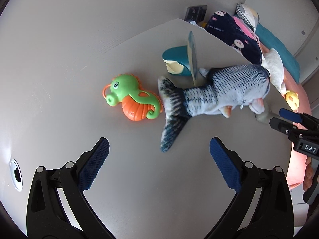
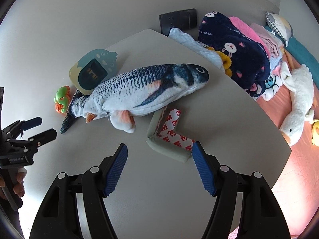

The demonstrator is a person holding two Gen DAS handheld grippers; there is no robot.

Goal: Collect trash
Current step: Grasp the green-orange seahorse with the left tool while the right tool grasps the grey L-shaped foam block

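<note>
The left gripper [image 1: 159,151] hangs over the pale worktop [image 1: 69,63] with its blue-padded fingers [image 1: 95,165] spread wide and nothing between them. Just ahead of its right finger lies the tail of a plush fish [image 1: 219,91], and ahead of its left finger, well apart from the pad, a green and orange seahorse toy [image 1: 131,99] lies flat, touching or nearly touching the tail fin. Beyond both stands a teal desk clock [image 1: 179,59], seen edge-on from this side. The right gripper [image 2: 159,155] also has its fingers [image 2: 117,169] parted and empty. The trash, an L-shaped grey foam corner guard [image 2: 169,137] with red-printed white adhesive backing, lies on the worktop just in front of the right gripper's right finger, its near end right at that fingertip; whether the two touch cannot be told. The guard's far end lies close under the fish's belly. To the right of the fingers, past the worktop's edge, a bed holds a navy rabbit-print blanket [image 2: 233,47] and a white plush duck [image 2: 299,103]. A hand [image 2: 19,183] grips the left gripper's handle at the left edge of the right wrist view.
</note>
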